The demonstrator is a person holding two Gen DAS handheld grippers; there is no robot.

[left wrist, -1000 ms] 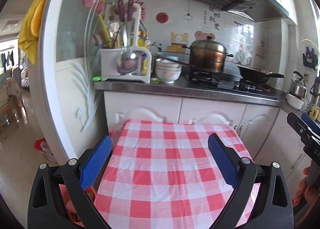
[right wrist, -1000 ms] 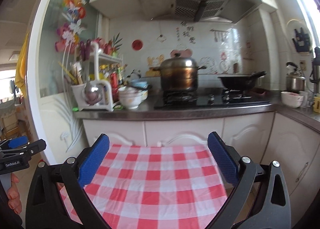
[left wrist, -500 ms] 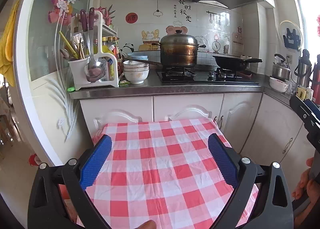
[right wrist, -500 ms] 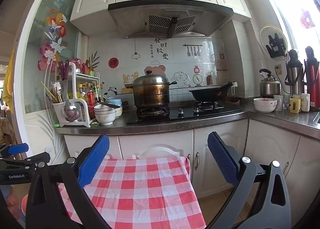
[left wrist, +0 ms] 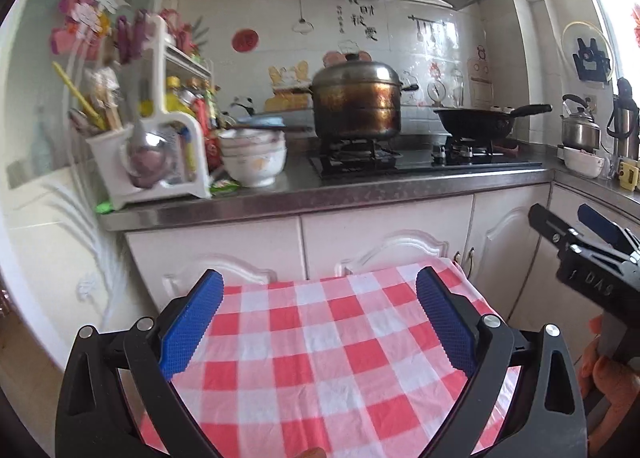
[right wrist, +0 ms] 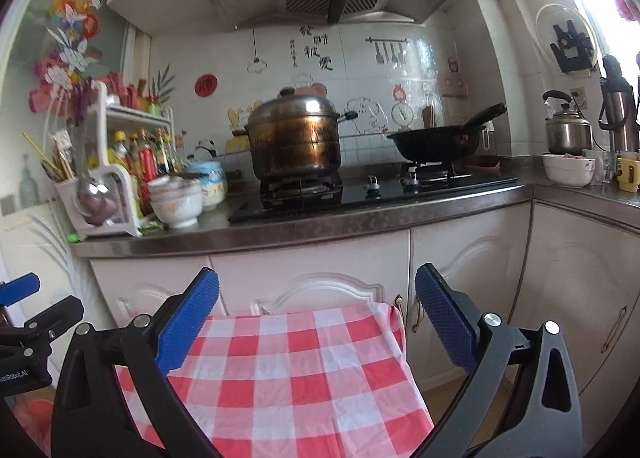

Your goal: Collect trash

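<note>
**Both tongs hanging open over the checked cloth**

The bench (right wrist: 360, 218) is running across the view beyond both tongs, with cabinets (right wrist: 320, 278) below it. A checked cloth (left wrist: 320, 358) is lying under and just ahead of the left tongs (left wrist: 318, 316) and the right tongs (right wrist: 316, 310). Both are gaping wide, gripping nothing. A pot (right wrist: 296, 138) is sitting on the stove straight ahead, a wok (right wrist: 436, 142) to its right, bowls (right wrist: 176, 200) and a rack (right wrist: 104, 178) to its left. No trash is showing in either view.
</note>
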